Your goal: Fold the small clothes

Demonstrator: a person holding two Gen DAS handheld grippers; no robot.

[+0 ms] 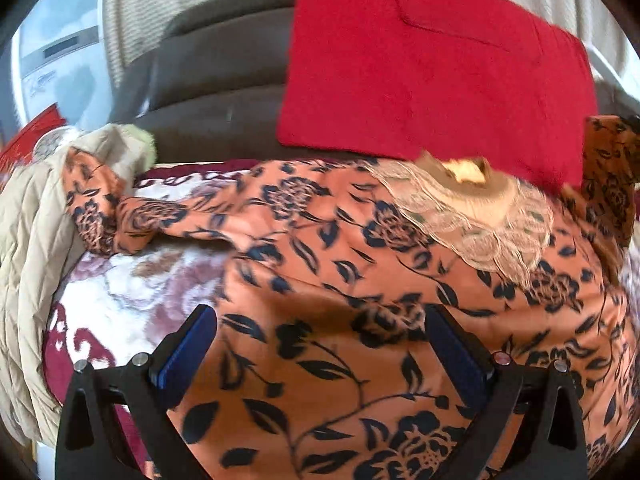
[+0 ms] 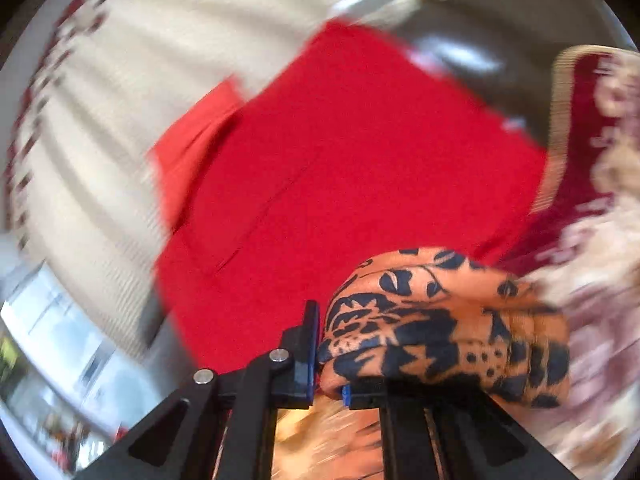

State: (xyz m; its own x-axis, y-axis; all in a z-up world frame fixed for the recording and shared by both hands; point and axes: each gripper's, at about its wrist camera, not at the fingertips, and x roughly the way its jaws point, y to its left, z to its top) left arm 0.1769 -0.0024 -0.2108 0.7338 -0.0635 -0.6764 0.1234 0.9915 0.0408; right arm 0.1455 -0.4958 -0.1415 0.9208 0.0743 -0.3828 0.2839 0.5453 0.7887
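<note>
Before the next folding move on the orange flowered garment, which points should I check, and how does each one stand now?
1. Right gripper has a hold on the orange floral garment: ok, cloth is bunched between its closed fingers.
2. Left gripper free to take a second hold: ok, fingers wide open above the cloth, nothing between them.
3. Garment lies flat: not ok, the left sleeve is crumpled.
4. Lace collar faces up: ok.
5. Fold area free: not ok, the red folded cloth touches the collar edge.
6. Right view sharp enough to judge the hold depth: cannot tell, it is blurred.
</note>
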